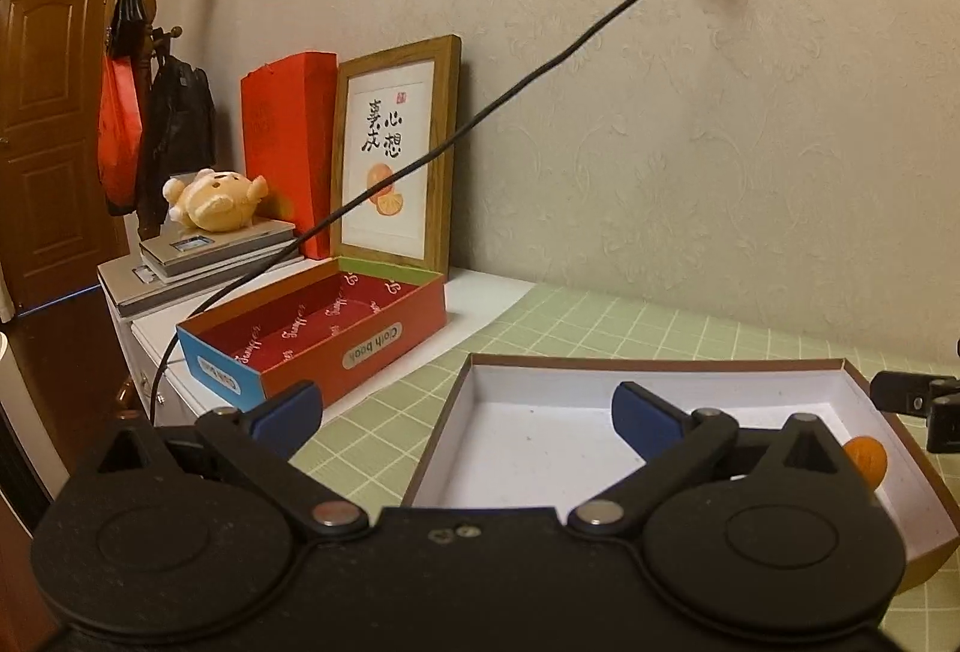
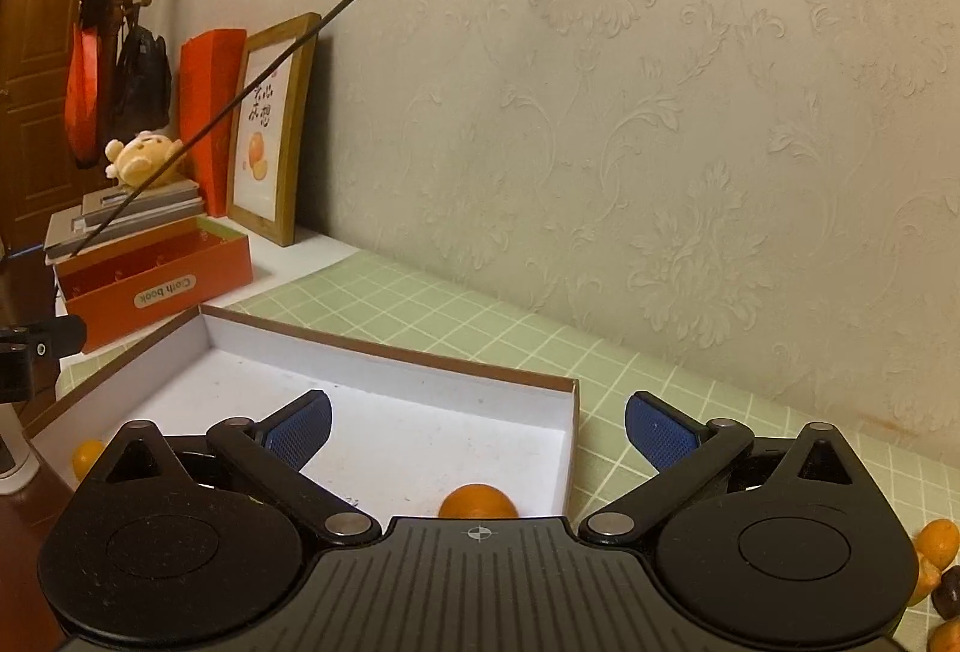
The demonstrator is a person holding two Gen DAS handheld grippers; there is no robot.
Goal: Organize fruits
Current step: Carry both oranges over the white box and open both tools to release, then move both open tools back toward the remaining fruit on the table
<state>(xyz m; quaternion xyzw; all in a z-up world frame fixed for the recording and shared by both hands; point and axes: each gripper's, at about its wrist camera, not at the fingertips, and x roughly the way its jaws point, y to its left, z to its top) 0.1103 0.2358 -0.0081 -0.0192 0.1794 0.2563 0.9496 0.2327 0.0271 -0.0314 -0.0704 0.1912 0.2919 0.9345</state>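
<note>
Over the white-lined box point(image 2: 390, 412) on the green-gridded desk point(image 2: 600, 352), left tool point(image 1: 465, 406) and right tool point(image 2: 477, 427) both stand released, nothing between their pads. One orange fruit point(image 2: 477, 499) lies inside the box; more fruits point(image 2: 936, 541) lie on the desk outside it, at the right.
</note>
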